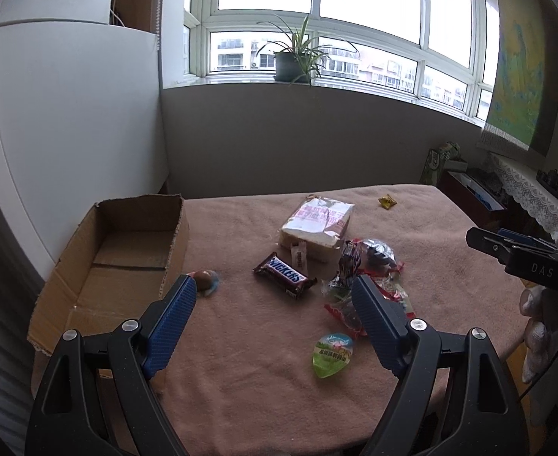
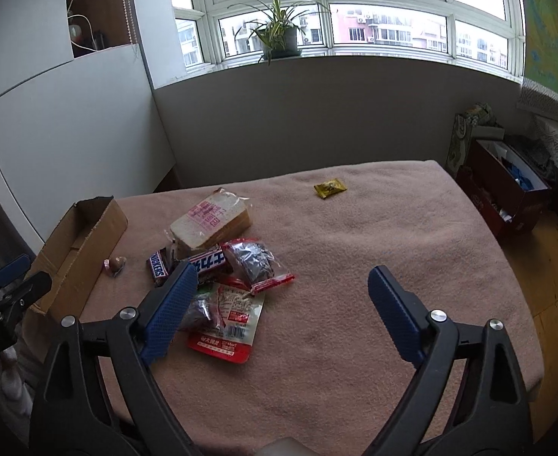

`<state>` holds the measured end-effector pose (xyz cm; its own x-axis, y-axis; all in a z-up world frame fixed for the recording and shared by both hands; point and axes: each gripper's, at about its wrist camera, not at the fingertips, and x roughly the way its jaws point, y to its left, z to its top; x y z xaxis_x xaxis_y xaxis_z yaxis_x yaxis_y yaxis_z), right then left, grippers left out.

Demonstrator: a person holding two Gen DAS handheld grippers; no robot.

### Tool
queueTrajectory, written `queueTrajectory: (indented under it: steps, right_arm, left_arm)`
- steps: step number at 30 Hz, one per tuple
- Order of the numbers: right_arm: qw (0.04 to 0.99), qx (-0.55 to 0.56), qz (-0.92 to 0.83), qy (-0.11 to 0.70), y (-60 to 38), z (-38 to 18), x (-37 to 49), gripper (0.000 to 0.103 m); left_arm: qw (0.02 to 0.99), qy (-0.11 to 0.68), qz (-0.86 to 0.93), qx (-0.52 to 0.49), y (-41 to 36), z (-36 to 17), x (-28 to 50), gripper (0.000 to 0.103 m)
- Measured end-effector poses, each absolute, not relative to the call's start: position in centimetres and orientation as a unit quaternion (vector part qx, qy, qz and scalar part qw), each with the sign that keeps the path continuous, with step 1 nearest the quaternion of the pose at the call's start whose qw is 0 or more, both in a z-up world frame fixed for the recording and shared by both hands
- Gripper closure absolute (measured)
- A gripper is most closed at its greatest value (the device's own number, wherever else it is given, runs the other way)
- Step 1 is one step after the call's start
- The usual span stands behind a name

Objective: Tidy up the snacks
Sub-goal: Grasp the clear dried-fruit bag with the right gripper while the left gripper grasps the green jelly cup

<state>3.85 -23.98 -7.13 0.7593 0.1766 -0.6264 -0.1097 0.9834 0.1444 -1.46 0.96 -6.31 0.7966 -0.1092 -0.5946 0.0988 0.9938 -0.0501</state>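
two handheld grippers hang over a table draped in a pink cloth (image 1: 263,380), and the sorting of snacks looks barely begun. the cardboard box (image 1: 127,250) at the left edge of the table shows only bare floor inside; nothing visible has gone into it, though its nearest corner is hidden behind the left gripper.

every snack in view lies out on the cloth. a wrapped loaf of sliced bread (image 1: 316,224) sits at the far side of the heap, with a snickers bar (image 1: 284,275) just in front of it and a second bar (image 2: 206,262) touching it in the right wrist view. to the right lies a clear packet of dark pieces (image 2: 252,260) and, nearer, a red-edged packet (image 2: 227,323), all overlapping in one loose pile. a green jelly cup (image 1: 332,355) rests near the front, apart from the pile. a round chocolate in a blue wrapper (image 1: 206,281) lies just beside the box wall. a small yellow sachet (image 2: 330,188) sits alone, well apart at the far right.

the left gripper (image 1: 273,290) stands released, its blue pads spread wide with nothing between them, pointed toward the middle of the pile. the right gripper (image 2: 282,277) is likewise released and empty, its left pad over the near edge of the pile, the right pad above bare cloth.

by the look of things, the whole job remains: each item has yet to be lifted and placed in the box.
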Motion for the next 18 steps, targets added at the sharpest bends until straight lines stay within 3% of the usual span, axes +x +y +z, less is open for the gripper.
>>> queueTrajectory:
  steps: [8, 18]
  right_arm:
    - [0.905, 0.078, 0.113, 0.403, -24.7, -10.5, 4.9, 0.022]
    - [0.857, 0.117, 0.166, 0.474, -23.8, -14.3, 7.1, 0.049]
  left_arm:
    - [0.930, 0.355, -0.097, 0.004, -0.5, -9.1, -1.6, 0.029]
    - [0.900, 0.410, -0.151, -0.009, -2.1, -12.8, -0.9, 0.038]
